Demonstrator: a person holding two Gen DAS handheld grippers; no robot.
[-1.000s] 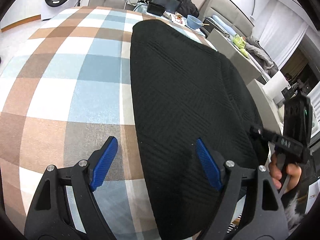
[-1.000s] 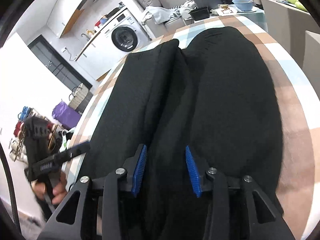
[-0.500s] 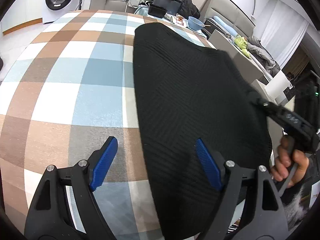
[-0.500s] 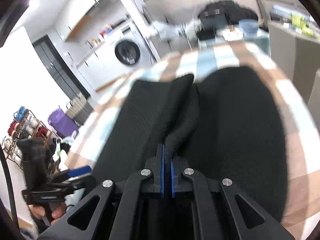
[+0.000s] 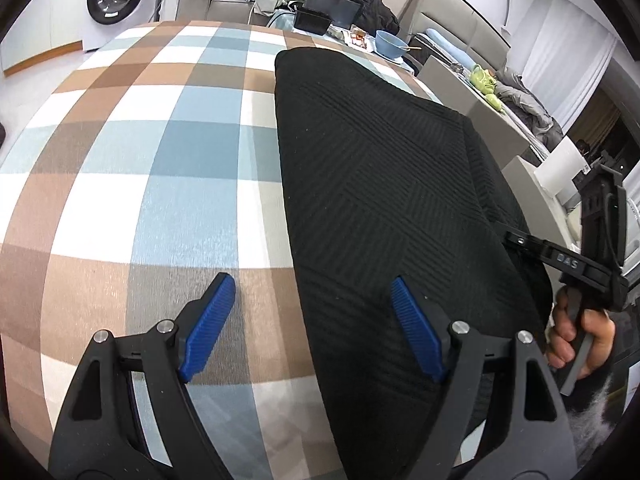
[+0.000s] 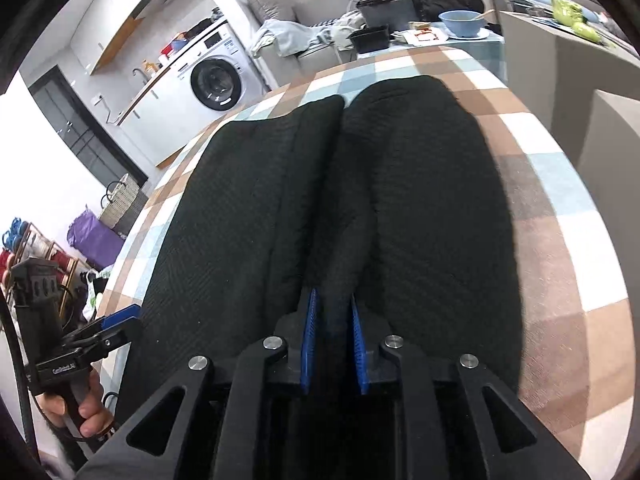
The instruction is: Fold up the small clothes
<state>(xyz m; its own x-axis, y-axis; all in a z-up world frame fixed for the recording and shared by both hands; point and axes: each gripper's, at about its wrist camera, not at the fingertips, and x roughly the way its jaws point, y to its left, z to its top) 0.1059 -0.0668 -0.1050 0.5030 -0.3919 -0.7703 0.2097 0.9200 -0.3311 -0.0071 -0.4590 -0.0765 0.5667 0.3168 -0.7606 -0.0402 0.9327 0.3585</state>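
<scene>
Checked tablecloth [image 5: 168, 152] carries the black knit garment [image 5: 380, 184]; right gripper [image 6: 332, 334] opening, a raised fold between its pads, left gripper [image 5: 312, 322] spread wide over the garment's edge.

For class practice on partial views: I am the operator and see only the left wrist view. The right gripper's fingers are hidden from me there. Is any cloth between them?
Observer: Yes. In the right wrist view a raised fold of the black garment sits between the right gripper fingers, whose jaws are opening.
Operator: Is the garment one flat panel?
Observer: No. That view shows two long lobes with a seam-like valley running away from the gripper.
Operator: What about my left gripper?
Observer: It shows at the garment's left edge, blue pad visible, gripping nothing.
</scene>
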